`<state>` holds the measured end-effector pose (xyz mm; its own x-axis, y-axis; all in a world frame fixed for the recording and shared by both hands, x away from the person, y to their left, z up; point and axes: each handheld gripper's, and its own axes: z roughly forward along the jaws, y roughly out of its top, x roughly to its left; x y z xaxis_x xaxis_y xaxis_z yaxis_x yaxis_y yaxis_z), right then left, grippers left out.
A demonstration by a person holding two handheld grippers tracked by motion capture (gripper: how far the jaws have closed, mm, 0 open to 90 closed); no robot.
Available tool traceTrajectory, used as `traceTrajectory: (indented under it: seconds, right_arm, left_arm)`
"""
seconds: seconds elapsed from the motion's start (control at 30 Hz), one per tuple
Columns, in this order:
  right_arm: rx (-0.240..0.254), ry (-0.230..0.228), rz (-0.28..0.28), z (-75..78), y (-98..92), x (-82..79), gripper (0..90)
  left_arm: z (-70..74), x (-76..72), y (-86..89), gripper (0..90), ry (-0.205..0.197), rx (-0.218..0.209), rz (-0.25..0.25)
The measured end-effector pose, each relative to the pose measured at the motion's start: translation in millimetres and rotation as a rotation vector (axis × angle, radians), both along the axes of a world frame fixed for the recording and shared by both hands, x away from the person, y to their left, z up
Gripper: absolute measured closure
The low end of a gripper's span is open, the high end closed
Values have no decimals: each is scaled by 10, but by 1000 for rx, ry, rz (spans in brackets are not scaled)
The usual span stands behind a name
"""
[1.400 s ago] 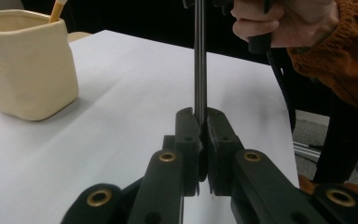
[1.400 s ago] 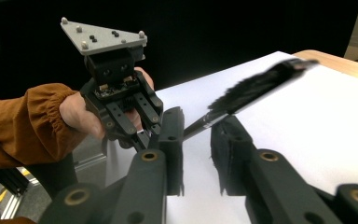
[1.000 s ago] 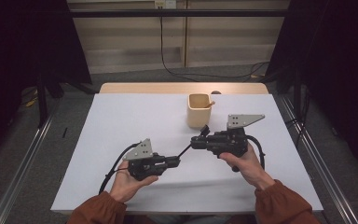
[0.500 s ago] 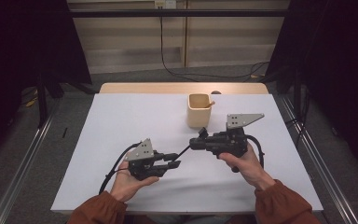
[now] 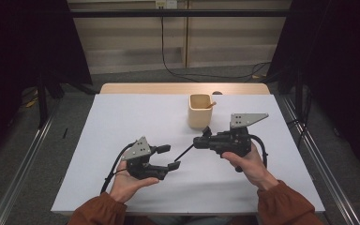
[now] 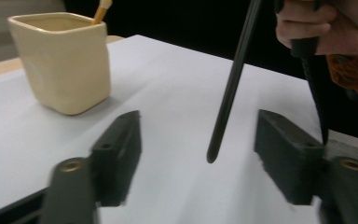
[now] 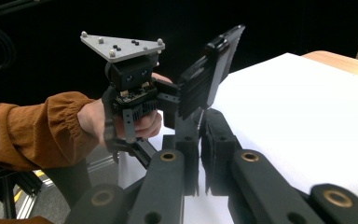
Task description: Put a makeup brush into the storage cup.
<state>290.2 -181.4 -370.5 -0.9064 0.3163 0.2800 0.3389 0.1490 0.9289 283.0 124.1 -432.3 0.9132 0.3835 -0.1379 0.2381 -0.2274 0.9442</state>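
In the left gripper view the black stick [image 6: 233, 79] is cut off by the top edge, so its upper end and the grip on it cannot be seen there. In the right gripper view the closed jaws of the right claw [image 7: 199, 140] hide the stick completely. The thin thing [image 6: 101, 10] inside the cream cup [image 6: 63, 60] shows only its tip; the rest is hidden by the cup wall, and what it is I cannot tell. In the high view the small dark spot [image 5: 217, 93] at the far edge of the tabletop [image 5: 136, 117] is too small to identify.
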Motion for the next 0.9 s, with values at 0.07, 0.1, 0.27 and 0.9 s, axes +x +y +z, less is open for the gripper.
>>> traceTrajectory:
  seconds: [0.07,0.1,0.27,0.9]
  right_arm:
    - [-2,-1,-3,1,-13,3,854]
    - [-3,0,-6,3,-20,3,854]
    - [-8,-4,-14,6,-44,1,854]
    - [-27,-8,-59,10,-185,8,854]
  left_arm:
    - [7,5,19,215,4,-4,26]
    - [9,7,23,184,8,-10,33]
    - [72,52,129,64,26,-28,109]
    - [117,-5,288,25,12,-21,132]
